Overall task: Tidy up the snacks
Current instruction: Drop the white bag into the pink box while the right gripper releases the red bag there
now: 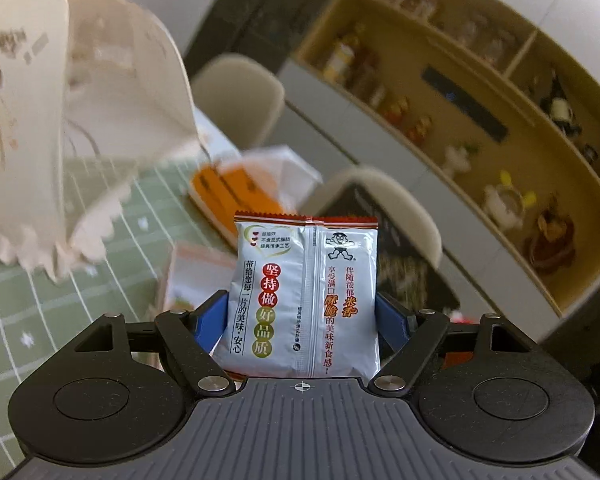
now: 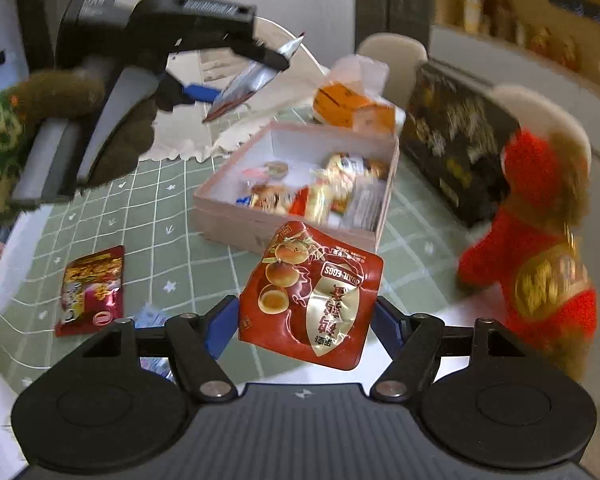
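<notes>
My left gripper (image 1: 302,320) is shut on a silver rice-cracker packet (image 1: 304,296) with red edges, held upright above the table. In the right wrist view the left gripper (image 2: 256,76) shows at the upper left, holding that packet (image 2: 244,88) above the pink box (image 2: 228,216). My right gripper (image 2: 304,320) is shut on a red quail-egg packet (image 2: 312,296), in front of the box. The box holds several wrapped snacks (image 2: 320,192). A red and gold snack packet (image 2: 90,290) lies on the green mat at the left.
A cream mesh food cover (image 1: 60,120) stands at the left. An orange box in a plastic bag (image 2: 348,106) lies behind the pink box. A black gift box (image 2: 456,140) and a red plush toy (image 2: 540,260) stand at the right. Chairs and shelves lie beyond.
</notes>
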Demonstrator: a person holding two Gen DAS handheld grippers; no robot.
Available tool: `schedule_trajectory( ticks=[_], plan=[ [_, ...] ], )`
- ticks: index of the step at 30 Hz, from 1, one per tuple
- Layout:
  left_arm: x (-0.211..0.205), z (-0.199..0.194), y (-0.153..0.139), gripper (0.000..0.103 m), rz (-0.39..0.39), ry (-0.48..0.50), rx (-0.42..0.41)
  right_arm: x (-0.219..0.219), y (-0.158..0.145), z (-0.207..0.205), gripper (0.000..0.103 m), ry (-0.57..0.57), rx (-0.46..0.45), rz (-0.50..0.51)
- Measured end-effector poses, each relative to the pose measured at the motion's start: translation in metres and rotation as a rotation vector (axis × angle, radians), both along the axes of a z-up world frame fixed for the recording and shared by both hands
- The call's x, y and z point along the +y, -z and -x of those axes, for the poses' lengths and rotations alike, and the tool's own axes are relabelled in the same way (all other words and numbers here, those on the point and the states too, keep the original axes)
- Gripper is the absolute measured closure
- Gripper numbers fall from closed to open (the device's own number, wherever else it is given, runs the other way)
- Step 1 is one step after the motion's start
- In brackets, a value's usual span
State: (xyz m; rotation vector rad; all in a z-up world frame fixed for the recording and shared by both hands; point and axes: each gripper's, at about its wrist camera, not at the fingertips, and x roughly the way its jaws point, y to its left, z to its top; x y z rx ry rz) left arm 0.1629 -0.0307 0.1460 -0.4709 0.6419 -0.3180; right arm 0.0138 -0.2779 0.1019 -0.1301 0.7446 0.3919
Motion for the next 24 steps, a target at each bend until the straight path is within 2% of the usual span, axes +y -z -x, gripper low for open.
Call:
schedule_trajectory(
  ticks=[3, 8, 14, 17, 18, 19, 21, 22, 24],
  plan=[
    [-0.001, 0.005, -0.011, 0.021, -0.012, -0.006, -0.006, 0.008, -0.001, -0.007, 0.031, 0.011, -0.010, 0.001],
    [-0.006, 0.006, -0.015, 0.021, -0.084, 0.011, -0.013, 0.013, -0.004, -0.013, 0.031, 0.006, -0.014, -0.022],
    [-0.010, -0.011, 0.003, 0.021, -0.068, 0.003, 0.034, 0.012, -0.007, -0.019, 0.031, 0.018, -0.024, -0.038],
    [-0.010, -0.027, 0.020, 0.021, -0.001, 0.020, 0.078, 0.010, -0.006, -0.024, 0.031, 0.032, -0.017, -0.038],
    [-0.011, -0.033, 0.029, 0.021, -0.005, 0.019, 0.098, 0.009, -0.005, -0.025, 0.031, 0.036, -0.015, -0.037],
    [-0.014, -0.039, 0.039, 0.021, -0.042, 0.016, 0.122, 0.008, -0.004, -0.027, 0.031, 0.041, -0.012, -0.034],
    [-0.027, -0.045, 0.057, 0.021, -0.188, 0.020, 0.131, 0.007, -0.002, -0.030, 0.031, 0.053, -0.005, -0.026],
    [-0.035, -0.044, 0.064, 0.021, -0.292, 0.022, 0.095, 0.006, 0.000, -0.031, 0.031, 0.060, 0.000, -0.022],
    [-0.051, -0.032, 0.071, 0.021, -0.523, 0.004, -0.071, 0.002, 0.003, -0.034, 0.031, 0.075, 0.012, -0.014]
  ],
)
